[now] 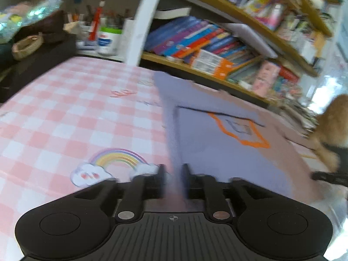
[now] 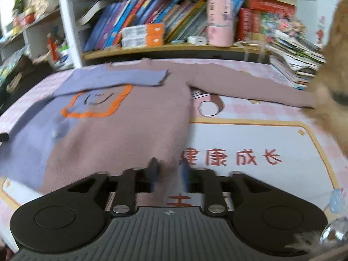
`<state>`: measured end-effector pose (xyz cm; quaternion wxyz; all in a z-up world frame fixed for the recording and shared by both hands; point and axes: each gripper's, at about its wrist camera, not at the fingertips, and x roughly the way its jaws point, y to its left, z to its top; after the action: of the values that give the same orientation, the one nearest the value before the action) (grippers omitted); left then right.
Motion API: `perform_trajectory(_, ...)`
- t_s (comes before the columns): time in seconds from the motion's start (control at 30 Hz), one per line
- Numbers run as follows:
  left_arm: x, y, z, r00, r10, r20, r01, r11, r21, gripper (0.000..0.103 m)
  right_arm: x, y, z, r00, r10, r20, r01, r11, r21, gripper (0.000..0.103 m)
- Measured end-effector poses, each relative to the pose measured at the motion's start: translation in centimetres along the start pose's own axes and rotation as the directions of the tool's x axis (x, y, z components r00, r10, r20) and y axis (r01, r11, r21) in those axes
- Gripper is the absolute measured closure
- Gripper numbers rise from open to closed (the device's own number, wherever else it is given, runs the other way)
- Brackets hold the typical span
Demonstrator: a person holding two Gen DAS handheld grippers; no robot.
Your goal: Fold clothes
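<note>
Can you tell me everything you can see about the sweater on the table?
The sweater looks like soft knit, part dusty pink and part purple-blue, with an orange wavy frame around a little smiling face on the chest. It lies flat on the pink checked tablecloth. The purple sleeve is folded across the chest; the pink sleeve stretches straight out sideways. The left gripper and right gripper are at its bottom edge, with fabric between their parted jaws.

Sweater [image 2: 130, 130] lies flat, front up, on tablecloth w/ neck at 12 o'clock. Body mauve-pink, panel toward 9 o'clock lilac-blue, orange-outlined patch w/ face on chest. Blue sleeve folded across chest twd 3 o'clock; mauve sleeve stretched out straight to 3 o'clock
</note>
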<state>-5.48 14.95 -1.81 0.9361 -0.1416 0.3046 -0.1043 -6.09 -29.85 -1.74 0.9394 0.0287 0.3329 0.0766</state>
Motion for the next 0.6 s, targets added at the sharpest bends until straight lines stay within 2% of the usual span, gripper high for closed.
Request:
perform_trajectory(0.03,0.3,0.1,0.2,1.000,0.004,0.001,-0.004,1.000,-0.019,0.057,-0.2,0.0,-0.1,1.000,0.008,0.014,-0.008,1.000,0.020,0.059)
perform_trajectory(0.1,0.9,0.1,0.7,1.000,-0.001,-0.004,0.001,1.000,-0.026,0.055,-0.2,0.1,0.1,0.999,0.042,0.033,-0.043,0.998,0.042,0.060)
perform_trajectory(0.17,1.4,-0.4,1.0,1.000,0.010,-0.007,-0.010,1.000,0.002,0.056,0.2,0.4,0.3,0.998,0.042,0.035,-0.044,0.998,0.038,0.061)
perform_trajectory(0.27,2.1,-0.5,1.5,1.000,0.008,-0.004,-0.008,1.000,-0.005,0.059,1.0,0.7,0.6,0.999,0.031,0.022,-0.032,0.999,0.037,0.066)
perform_trajectory(0.33,2.5,-0.5,1.6,1.000,-0.002,0.003,0.002,1.000,-0.011,0.059,1.4,0.6,0.6,1.000,0.005,0.025,-0.006,0.998,0.060,0.074)
perform_trajectory(0.4,2.7,-0.5,1.7,1.000,-0.008,0.006,0.008,1.000,-0.006,0.060,1.6,0.4,0.6,0.999,-0.016,0.032,0.013,0.996,0.086,0.075)
perform_trajectory(0.43,2.8,-0.4,1.7,1.000,-0.014,0.003,0.014,1.000,-0.006,0.065,1.7,0.2,0.5,0.999,-0.014,0.034,0.010,0.995,0.103,0.076)
perform_trajectory(0.5,3.1,-0.1,1.7,0.999,-0.033,-0.009,0.033,0.999,-0.016,0.098,2.0,0.0,0.5,1.000,-0.006,0.022,0.004,0.993,0.117,0.078)
perform_trajectory(0.6,3.0,0.9,1.6,0.997,-0.074,0.001,0.074,0.996,-0.052,0.099,2.2,0.6,0.5,1.000,-0.005,0.017,0.004,0.995,0.098,0.084)
